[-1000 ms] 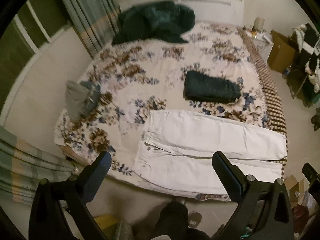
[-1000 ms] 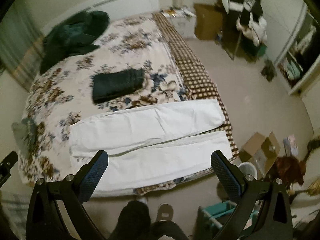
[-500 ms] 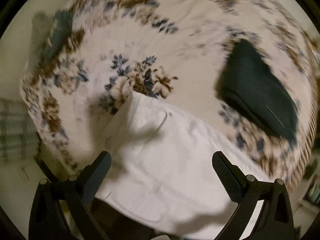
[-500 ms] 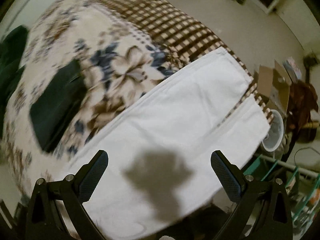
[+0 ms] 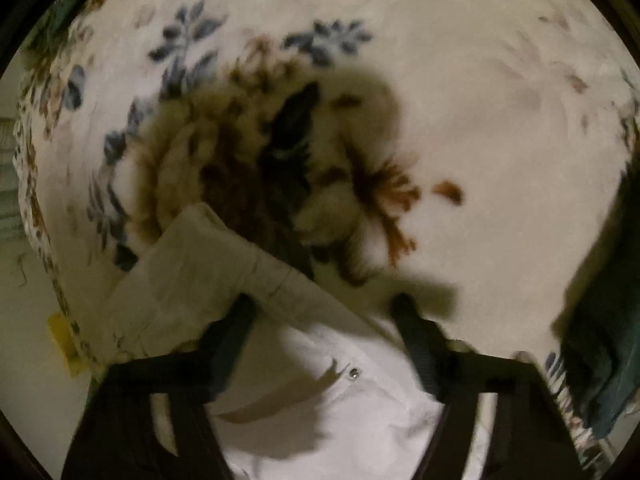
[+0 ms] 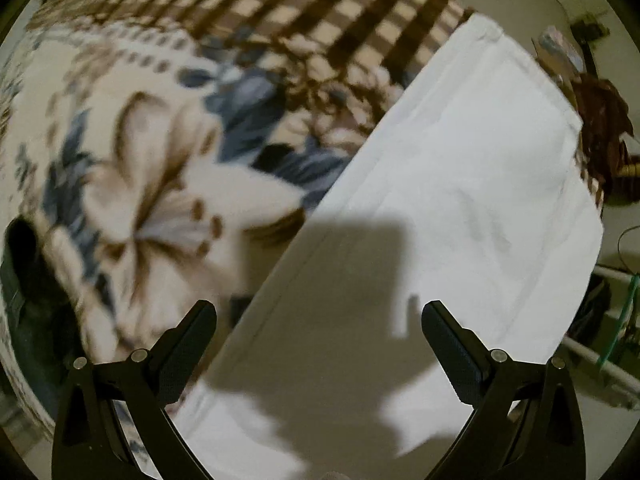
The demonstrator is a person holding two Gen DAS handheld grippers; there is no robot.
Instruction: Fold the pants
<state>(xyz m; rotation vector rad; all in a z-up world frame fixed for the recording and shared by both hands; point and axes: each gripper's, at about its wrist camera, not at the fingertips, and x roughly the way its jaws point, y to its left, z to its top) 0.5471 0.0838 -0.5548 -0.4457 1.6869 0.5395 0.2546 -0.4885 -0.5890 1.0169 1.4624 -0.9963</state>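
- Your left gripper (image 5: 325,322) sits low over the waist end of the white pants (image 5: 344,408), fingers spread wide, one finger on either side of the waistband.
- The waistband corner (image 5: 196,220) lies ahead and to the left of your left-hand finger (image 5: 232,336), flat on the floral bedspread (image 5: 480,100).
- A small metal rivet (image 5: 353,373) at the pocket opening shows between the two fingers, close to the camera.
- The gripper's shadow falls dark across the flower print just beyond the waistband; this view is blurred, so I can't tell whether the fingertips touch the cloth.
- A folded dark green garment (image 5: 608,352) lies at the right edge, well apart from the pants.
- Your right gripper (image 6: 319,322) is also spread open, gripping nothing, hanging over a white pant leg (image 6: 460,200).
- That leg runs from between the fingers up and to the right, its hem (image 6: 532,72) reaching the brown checked border (image 6: 320,8) of the bed.
- The leg's long edge passes just inside your left-hand finger (image 6: 188,352), with floral bedspread (image 6: 140,184) beyond it.
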